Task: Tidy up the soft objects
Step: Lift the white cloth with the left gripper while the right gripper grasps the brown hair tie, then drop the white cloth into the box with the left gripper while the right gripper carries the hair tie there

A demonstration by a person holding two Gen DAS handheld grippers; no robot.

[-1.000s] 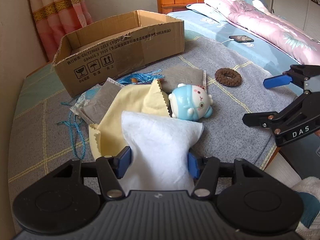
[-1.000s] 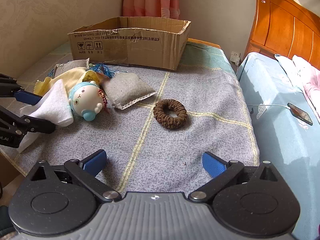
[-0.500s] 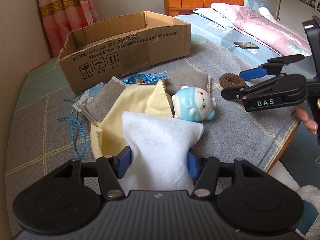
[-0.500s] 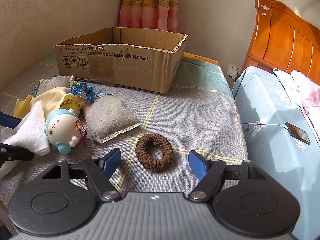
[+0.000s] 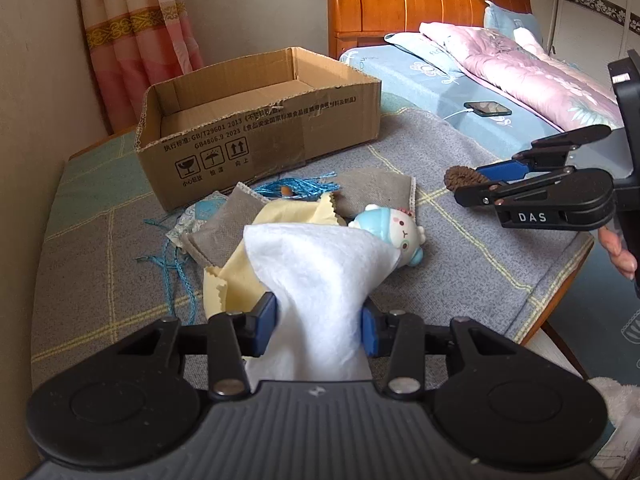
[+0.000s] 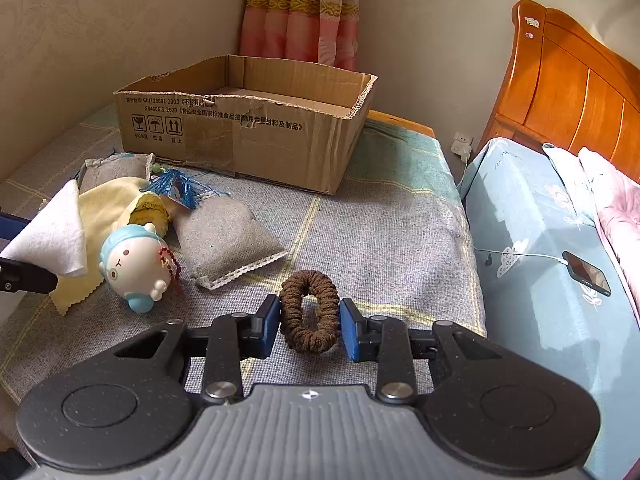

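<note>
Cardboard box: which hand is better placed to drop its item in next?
Probably left: the left gripper pinches the white cloth facing the cardboard box; the right gripper just closed around the scrunchie.

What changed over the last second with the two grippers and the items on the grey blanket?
The right gripper came in over the brown scrunchie and its jaws have just been closing, now pinching it. The left gripper squeezed tighter on the white cloth, jaws just closing. Cardboard box, blue toy and grey pouches stayed put.
</note>
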